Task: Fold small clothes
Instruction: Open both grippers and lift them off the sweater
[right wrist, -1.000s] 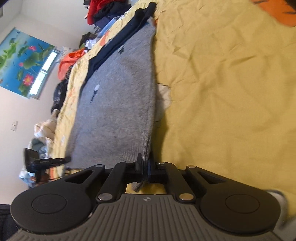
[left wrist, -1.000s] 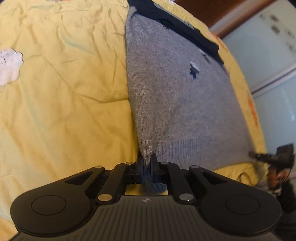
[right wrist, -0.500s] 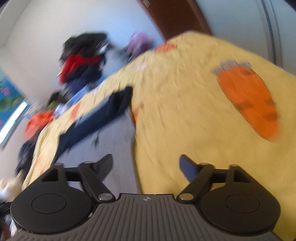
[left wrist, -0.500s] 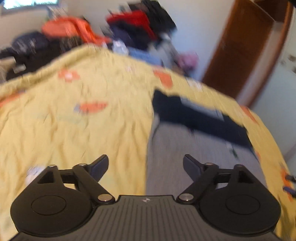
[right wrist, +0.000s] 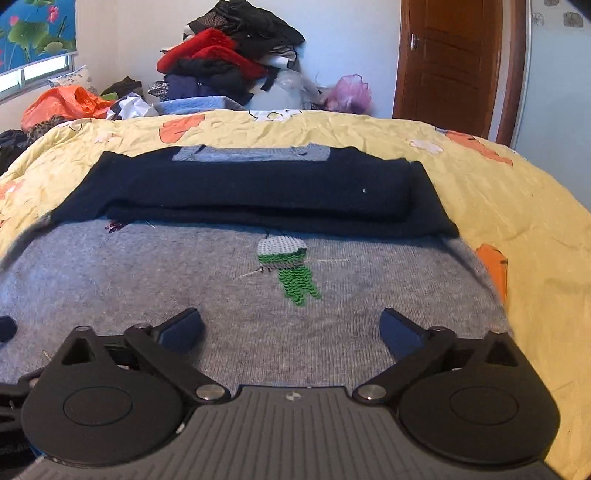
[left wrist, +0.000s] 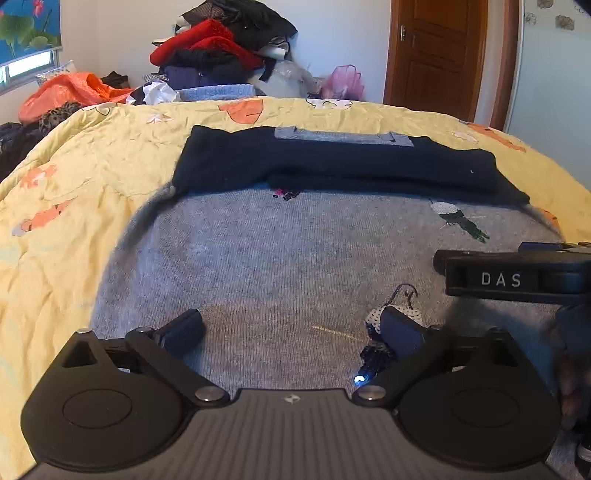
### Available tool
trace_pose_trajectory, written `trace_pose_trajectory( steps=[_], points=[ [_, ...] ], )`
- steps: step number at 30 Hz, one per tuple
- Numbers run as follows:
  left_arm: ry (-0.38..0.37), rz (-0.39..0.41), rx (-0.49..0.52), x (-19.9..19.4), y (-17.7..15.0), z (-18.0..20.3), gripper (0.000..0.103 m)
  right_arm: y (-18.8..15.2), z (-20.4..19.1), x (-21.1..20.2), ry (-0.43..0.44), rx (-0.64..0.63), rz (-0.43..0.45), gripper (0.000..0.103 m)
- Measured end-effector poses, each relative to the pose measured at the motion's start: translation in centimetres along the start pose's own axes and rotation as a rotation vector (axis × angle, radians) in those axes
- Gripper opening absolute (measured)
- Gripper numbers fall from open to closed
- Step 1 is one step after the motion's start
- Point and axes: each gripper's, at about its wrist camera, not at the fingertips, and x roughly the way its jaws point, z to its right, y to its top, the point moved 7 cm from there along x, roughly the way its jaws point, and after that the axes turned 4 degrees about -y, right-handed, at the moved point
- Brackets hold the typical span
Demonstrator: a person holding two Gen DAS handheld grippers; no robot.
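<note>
the left hand-held gripper [left wrist: 291, 330] hangs low over the grey sweater [left wrist: 295, 266], its jaws spread wide and nothing between them. the right hand-held gripper [right wrist: 291, 328] is spread just as wide, also holding nothing, over the right half of the same sweater [right wrist: 221, 302]. in the left wrist view the right tool shows at the right edge as a black bar lettered "das" [left wrist: 513, 278], close above the knit.

the sweater lies flat on the bed, on a yellow quilt [left wrist: 66, 192] printed with orange shapes. its far part is navy, with the dark sleeves [right wrist: 255, 188] folded across it in a thick band, and a grey collar strip [right wrist: 251, 153] shows at the far edge. the near grey part carries small sequin figures: a white-and-green one [right wrist: 290, 266] ahead of the right tool, and a dark one with a white spotted top [left wrist: 388, 332] partly behind the right finger of the left tool.

past the foot of the bed a heap of clothes [left wrist: 221, 48], red, black and blue, is piled against the wall, with an orange bag [left wrist: 70, 92] to its left, a pink bag [left wrist: 341, 81] to its right, and a brown wooden door [left wrist: 447, 55] farther right. a lotus picture [right wrist: 37, 29] hangs at the upper left.
</note>
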Motion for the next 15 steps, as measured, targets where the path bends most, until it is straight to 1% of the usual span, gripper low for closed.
trace_pose_trajectory(
  steps=[4, 8, 9, 15],
  points=[
    [-0.003, -0.001, 0.004, -0.1, 0.1, -0.4, 0.103, -0.6, -0.2, -0.8, -0.020, -0.009, -0.009, 0.102],
    [-0.011, -0.002, 0.005, -0.2, 0.4, -0.7, 0.103, -3.0, 0.4, -3.4, -0.035, -0.009, -0.007, 0.102],
    [-0.011, -0.002, 0.005, -0.2, 0.4, -0.8, 0.103, -3.6, 0.9, -4.1, -0.049, 0.009, -0.006, 0.103],
    [-0.008, -0.003, 0.007, -0.2, 0.5, -0.8, 0.103, -6.5, 2.7, -7.7, -0.027, -0.009, -0.010, 0.103]
  ],
)
